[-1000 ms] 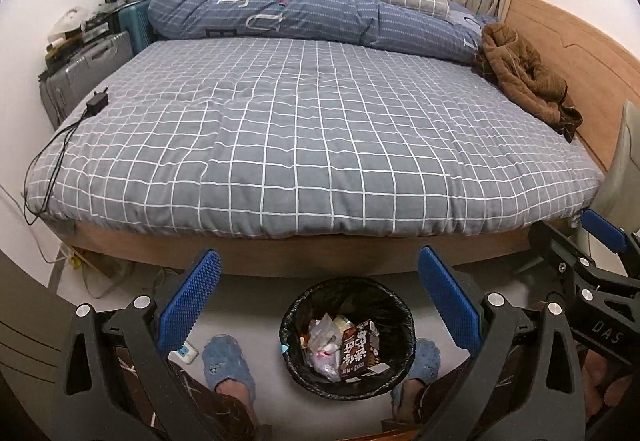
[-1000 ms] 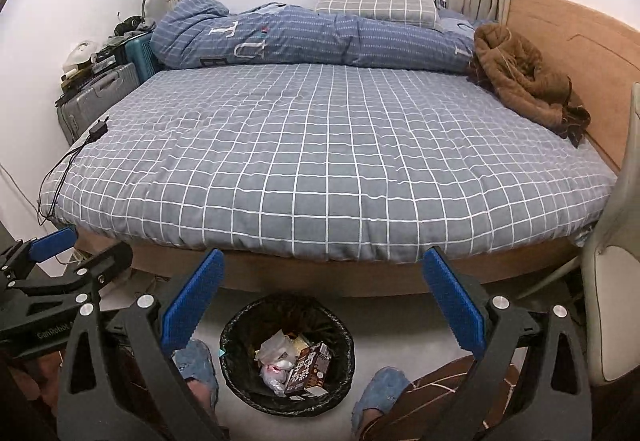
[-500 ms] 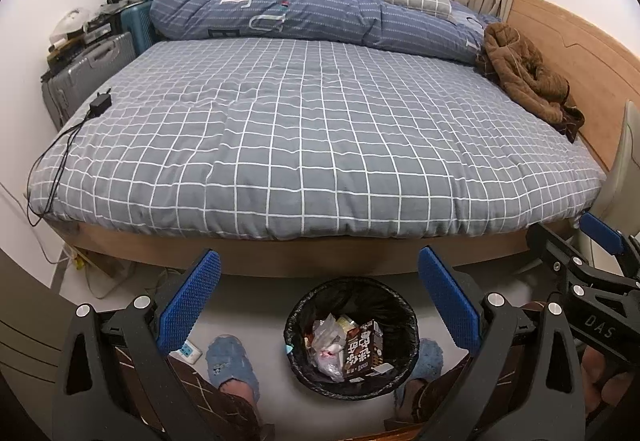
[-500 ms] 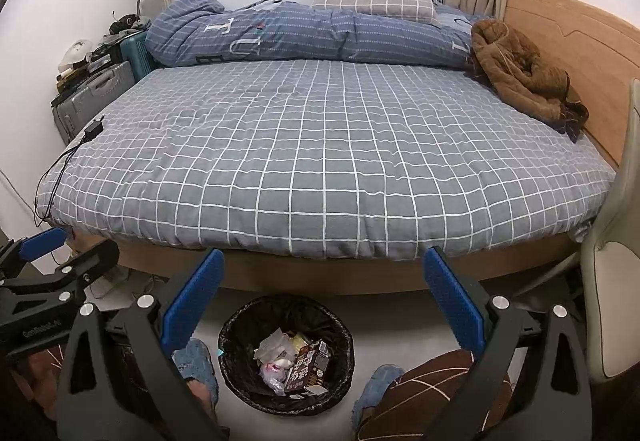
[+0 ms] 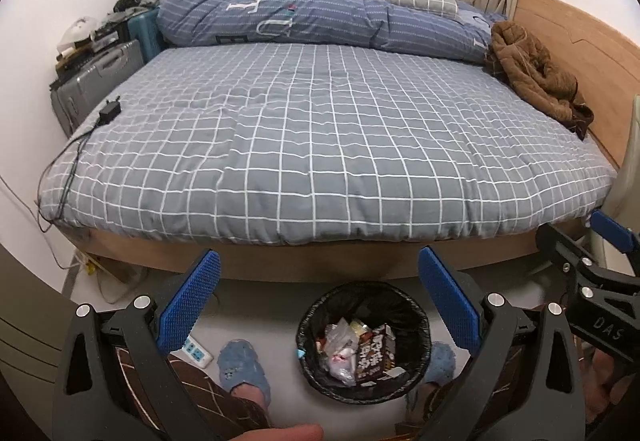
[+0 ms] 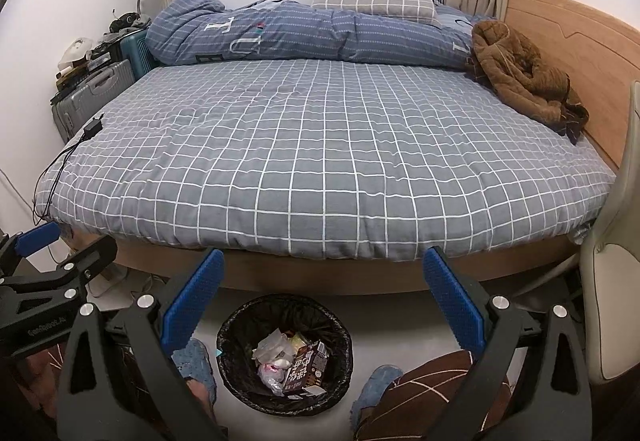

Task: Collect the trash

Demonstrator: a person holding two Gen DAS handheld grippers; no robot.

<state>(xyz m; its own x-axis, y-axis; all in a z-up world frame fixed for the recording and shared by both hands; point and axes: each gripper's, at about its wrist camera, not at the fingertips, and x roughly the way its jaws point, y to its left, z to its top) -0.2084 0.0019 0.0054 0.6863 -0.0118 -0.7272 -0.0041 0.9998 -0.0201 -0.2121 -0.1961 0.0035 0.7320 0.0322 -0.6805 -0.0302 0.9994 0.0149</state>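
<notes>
A round bin with a black liner (image 5: 364, 299) (image 6: 285, 305) stands on the floor by the bed's near edge. It holds crumpled plastic (image 5: 340, 345) (image 6: 276, 351) and a brown drink carton (image 5: 374, 355) (image 6: 306, 367). My left gripper (image 5: 318, 301) hangs above the bin, open, nothing between its blue pads. My right gripper (image 6: 322, 301) is open too and holds nothing; it hovers above and just right of the bin. Each gripper shows at the edge of the other's view.
A bed with a grey checked cover (image 6: 320, 145) fills the room ahead; on it lie a folded blue duvet (image 6: 300, 33), a brown jacket (image 6: 520, 73) and a charger with cable (image 6: 92, 127). Suitcases (image 6: 92, 93) stand left, a pale chair (image 6: 612, 261) right. The person's slippered feet (image 5: 240, 365) flank the bin.
Both grippers have risen slightly, so the bed sits a little lower in each view. The bin and its contents have not moved. Both stay open.
</notes>
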